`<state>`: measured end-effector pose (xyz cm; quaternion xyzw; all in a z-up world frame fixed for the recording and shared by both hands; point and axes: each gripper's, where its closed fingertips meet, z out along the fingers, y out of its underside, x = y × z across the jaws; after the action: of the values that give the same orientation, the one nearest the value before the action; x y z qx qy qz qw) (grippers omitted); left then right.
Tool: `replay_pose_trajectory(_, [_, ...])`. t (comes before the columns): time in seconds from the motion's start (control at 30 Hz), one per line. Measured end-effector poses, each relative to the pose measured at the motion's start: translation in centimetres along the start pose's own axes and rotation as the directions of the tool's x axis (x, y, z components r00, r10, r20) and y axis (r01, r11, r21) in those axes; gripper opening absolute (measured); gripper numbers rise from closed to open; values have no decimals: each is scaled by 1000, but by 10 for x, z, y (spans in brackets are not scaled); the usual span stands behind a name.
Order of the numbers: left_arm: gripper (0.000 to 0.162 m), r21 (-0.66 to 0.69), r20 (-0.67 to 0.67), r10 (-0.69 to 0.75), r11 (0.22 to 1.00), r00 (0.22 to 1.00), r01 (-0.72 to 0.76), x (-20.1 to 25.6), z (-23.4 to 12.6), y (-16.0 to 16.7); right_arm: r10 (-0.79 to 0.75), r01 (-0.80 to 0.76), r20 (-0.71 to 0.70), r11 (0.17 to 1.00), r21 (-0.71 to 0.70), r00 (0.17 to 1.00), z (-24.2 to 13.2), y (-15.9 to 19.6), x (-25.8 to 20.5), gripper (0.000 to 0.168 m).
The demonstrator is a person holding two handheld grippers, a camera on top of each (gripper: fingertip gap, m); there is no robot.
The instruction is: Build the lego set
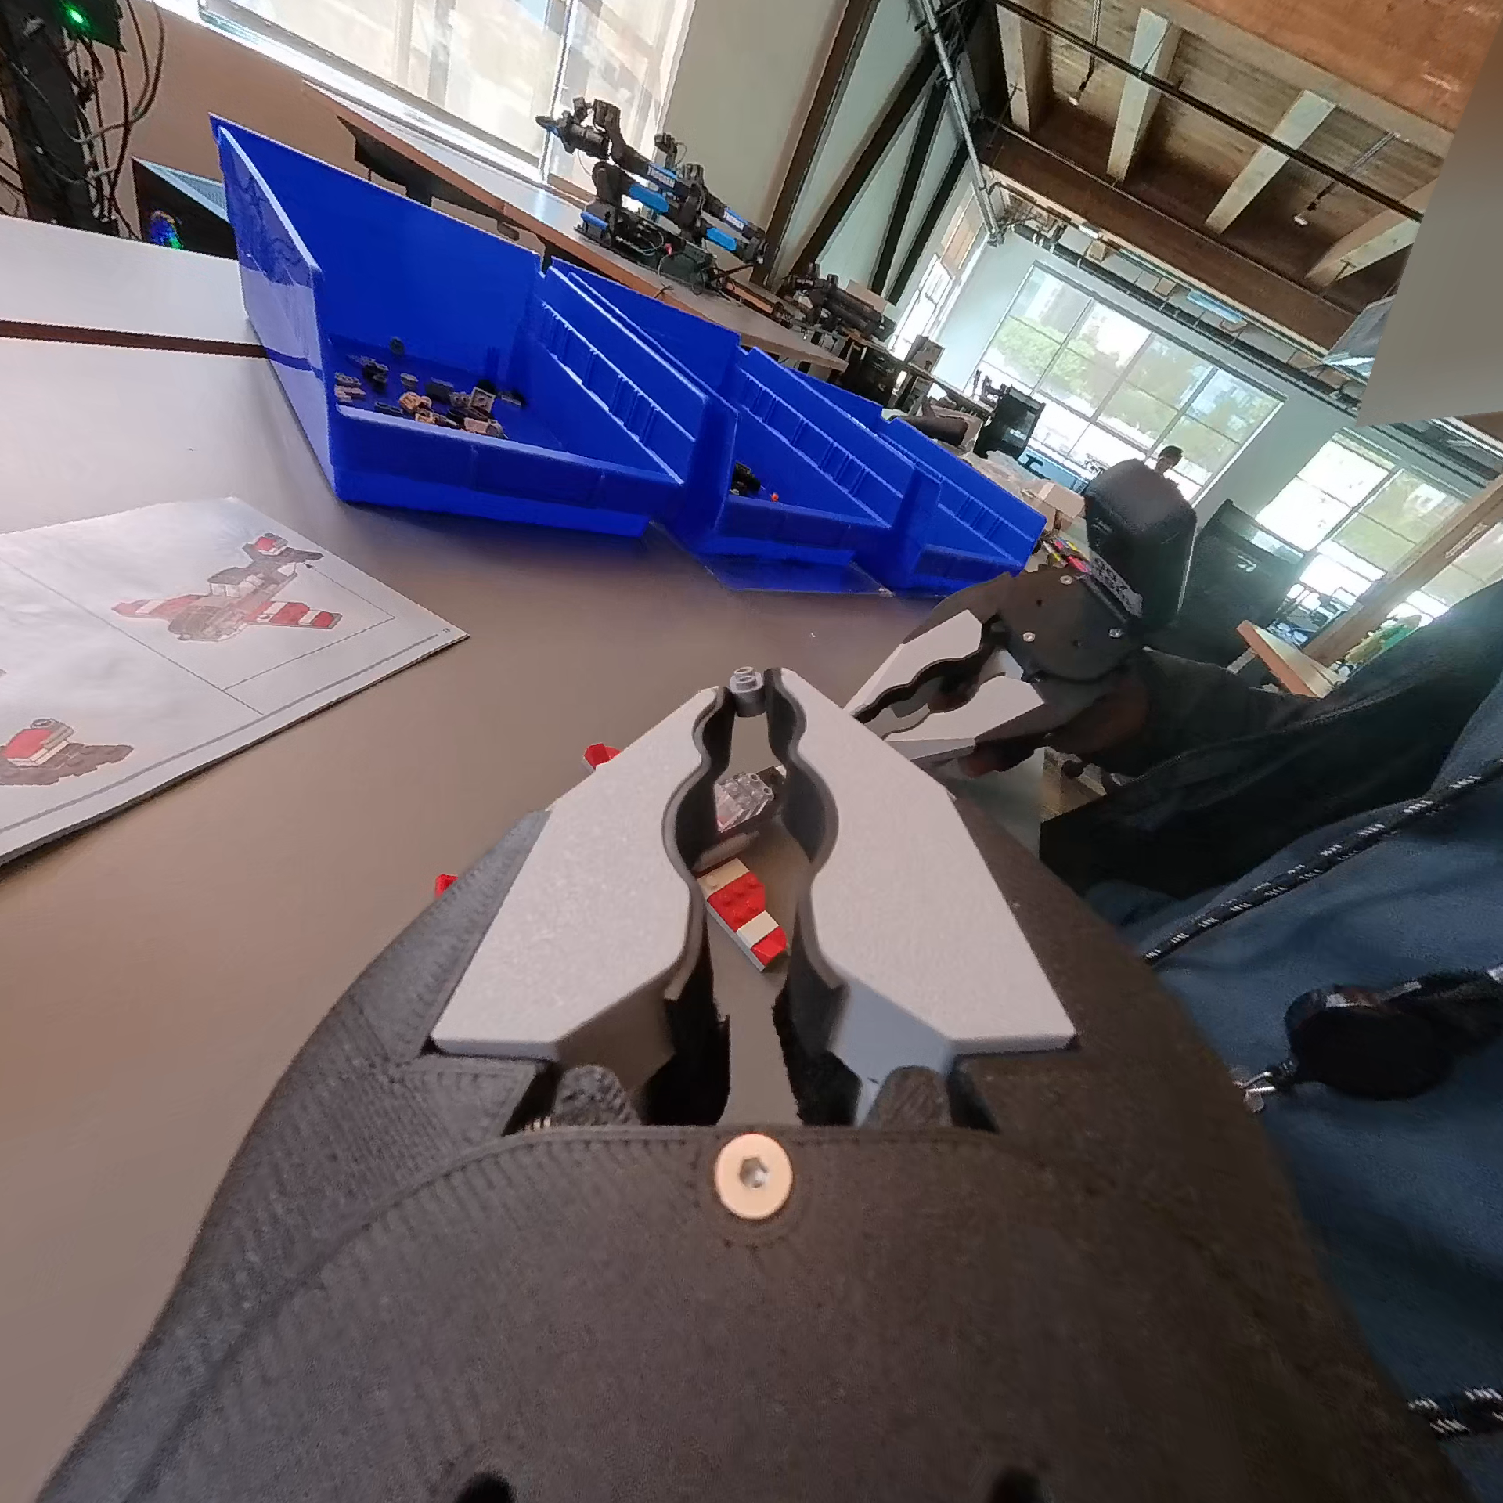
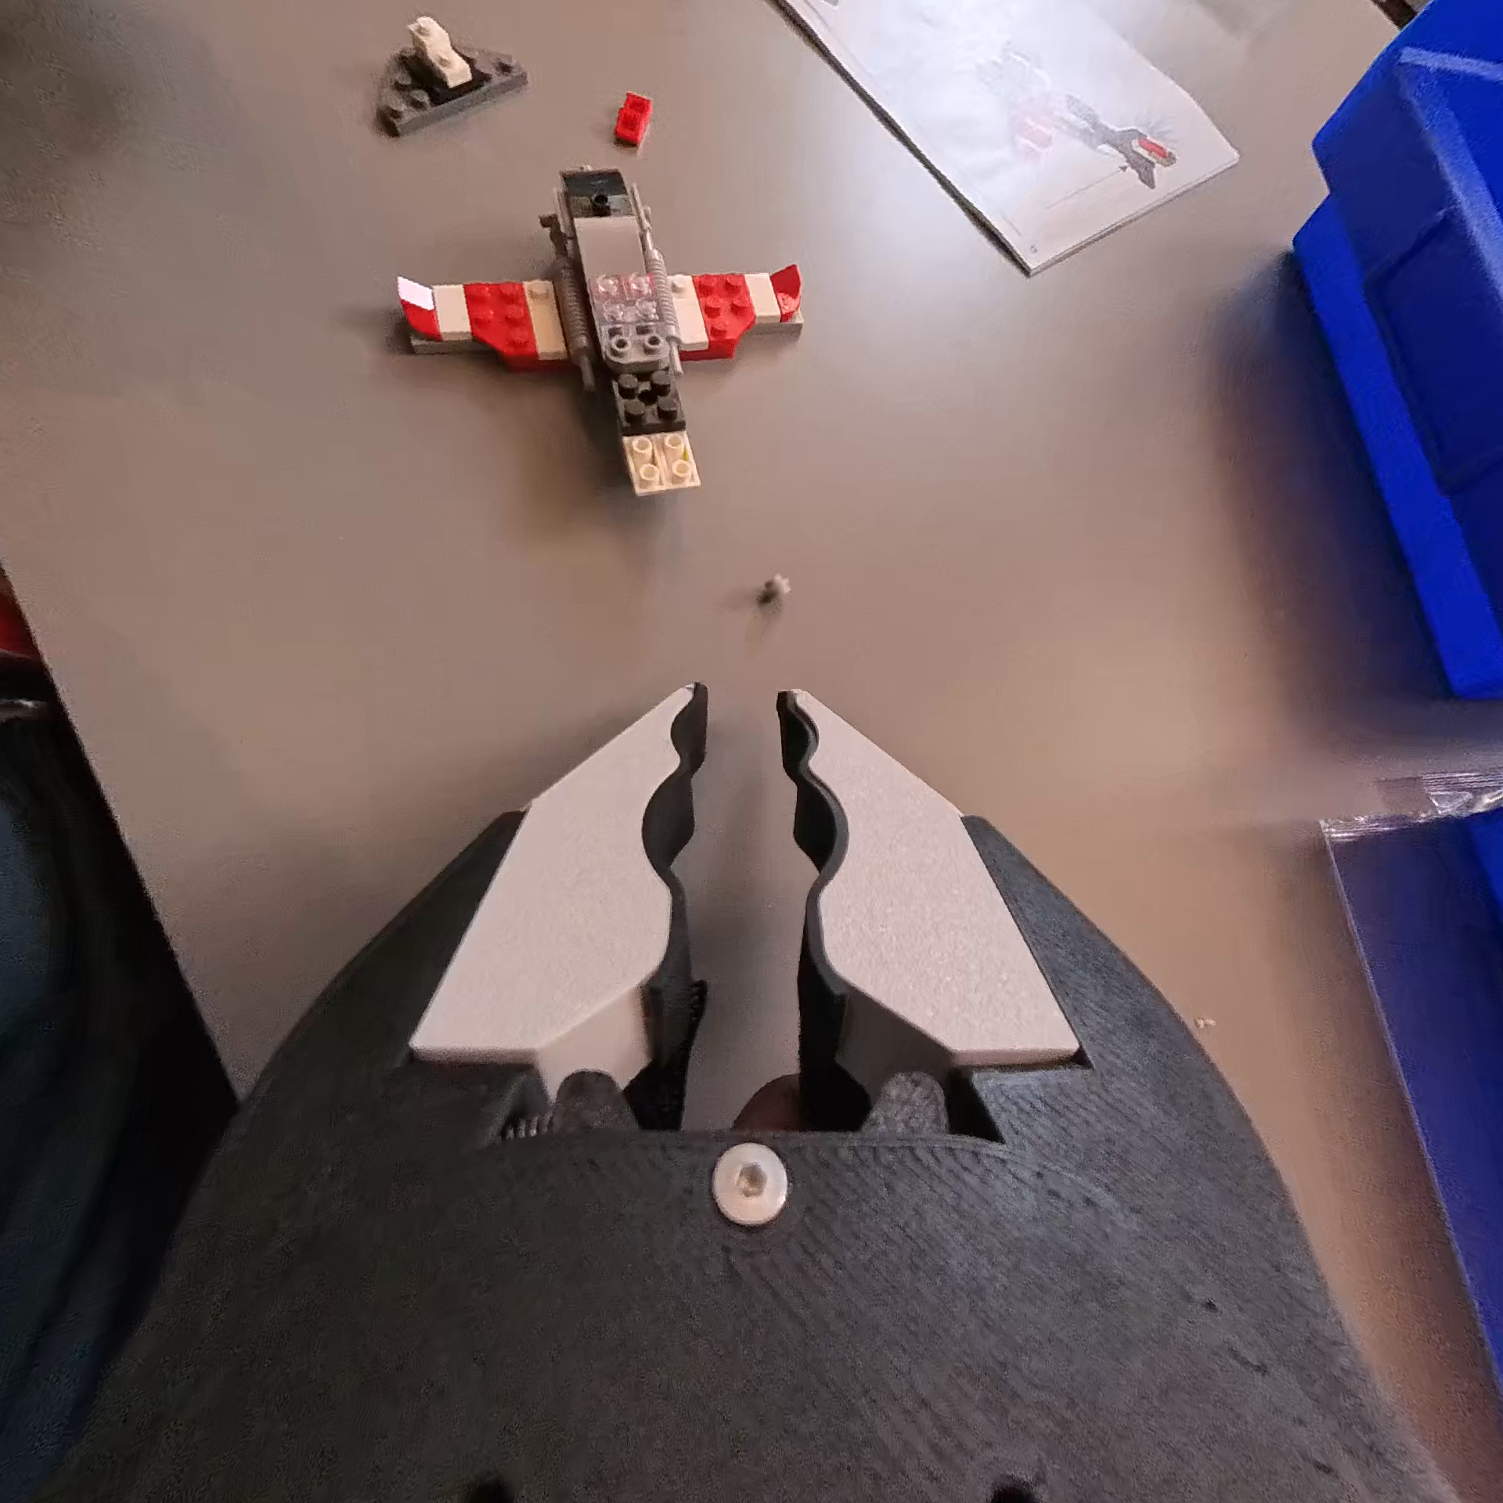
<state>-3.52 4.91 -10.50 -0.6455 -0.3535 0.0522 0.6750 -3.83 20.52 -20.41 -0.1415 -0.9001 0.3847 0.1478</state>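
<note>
My left gripper (image 1: 750,693) is shut on a small grey round lego piece (image 1: 748,690) at its fingertips, held above the table. Below it, through the finger gap, shows the red, white and grey lego plane (image 1: 744,890). In the right wrist view the plane (image 2: 606,313) lies flat on the grey table, with a black and tan nose toward me. My right gripper (image 2: 742,693) is open and empty, short of the plane. A tiny dark piece (image 2: 774,591) lies just ahead of its tips. The right gripper also shows in the left wrist view (image 1: 919,691).
A small dark wedge subassembly with a white piece (image 2: 443,77) and a loose red brick (image 2: 633,116) lie beyond the plane. The instruction booklet (image 1: 163,642) (image 2: 1033,122) lies open. Blue parts bins (image 1: 504,382) (image 2: 1415,341) stand alongside, one with several small pieces. Left tips to right tips: about 20 cm. The plane (image 2: 606,313) lies around 10 cm away from my right fingertips. Look for it in the left wrist view (image 1: 745,806) too.
</note>
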Motion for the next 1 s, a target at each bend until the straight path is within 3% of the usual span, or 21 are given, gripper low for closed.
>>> replay_pose_trajectory(0.27, [8,1,3,1,1000,1000,-1,0,-1,-1,-12,13,-41,1000,25,999,13,-15,11,16])
replay_pose_trajectory(0.7, [8,2,6,1,1000,1000,-1,-1,-3,-1,9,-8,-78,1000,14,997,12,-9,23,10])
replay_pose_trajectory(1.0, [8,-1,3,2,1000,1000,-2,-1,-2,0,-77,75,-66,997,-29,995,17,-7,12,7])
